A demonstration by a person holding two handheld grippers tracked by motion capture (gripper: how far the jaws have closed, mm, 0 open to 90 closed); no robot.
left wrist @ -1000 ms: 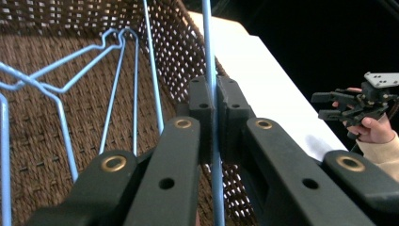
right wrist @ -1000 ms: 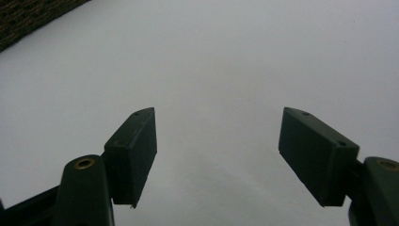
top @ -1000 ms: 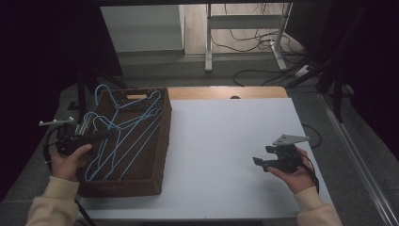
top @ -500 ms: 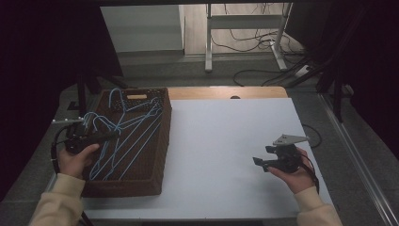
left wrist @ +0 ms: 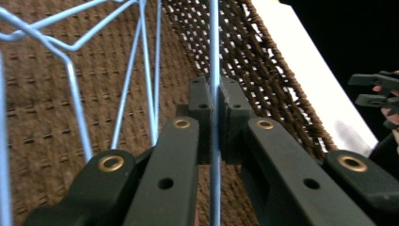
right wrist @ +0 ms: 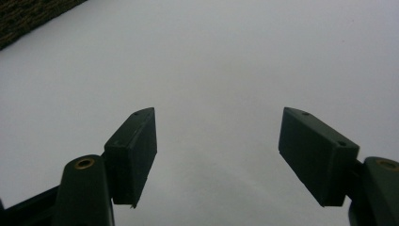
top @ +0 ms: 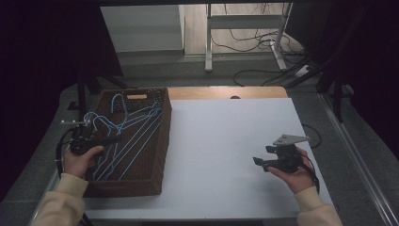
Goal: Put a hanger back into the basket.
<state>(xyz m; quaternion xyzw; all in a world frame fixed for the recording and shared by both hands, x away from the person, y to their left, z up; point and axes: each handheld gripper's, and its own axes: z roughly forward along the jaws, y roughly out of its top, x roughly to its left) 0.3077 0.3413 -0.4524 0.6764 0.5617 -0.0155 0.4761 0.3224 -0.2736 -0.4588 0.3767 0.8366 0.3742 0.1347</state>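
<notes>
Work in hand: lifting a blue wire hanger point(left wrist: 214, 70) out of the basket point(top: 162, 141).
Hanger, place: in the basket at the table's left, among several tangled blue hangers point(top: 127, 134); which part of it is gripped cannot be told.
Left gripper point(left wrist: 215, 101): jaws pinched tight on a single wire of the hanger; the wire runs straight between the pads and on past them.
Left gripper, high view point(top: 110, 140): low over the basket's left side, pointing right across it.
Right gripper point(right wrist: 216, 141): jaws wide, nothing between them; only bare table point(right wrist: 226, 56) ahead.
Right gripper, high view point(top: 259, 162): held above the table's right part, well apart from the basket.
Key relation: the gripped wire lies along the jaws' length, not across them, so a pull along the gripper's own line would likely let the wire slide through the pads; a lift straight up looks safer.
Nearer hand: left, already on the hanger.
Risk, judged: neighbouring hangers may come up with it.
Hidden: the hooks and how the wires interlock are too fine to separate in the high view; the basket's left wall is dim behind the left hand point(top: 80, 160).
</notes>
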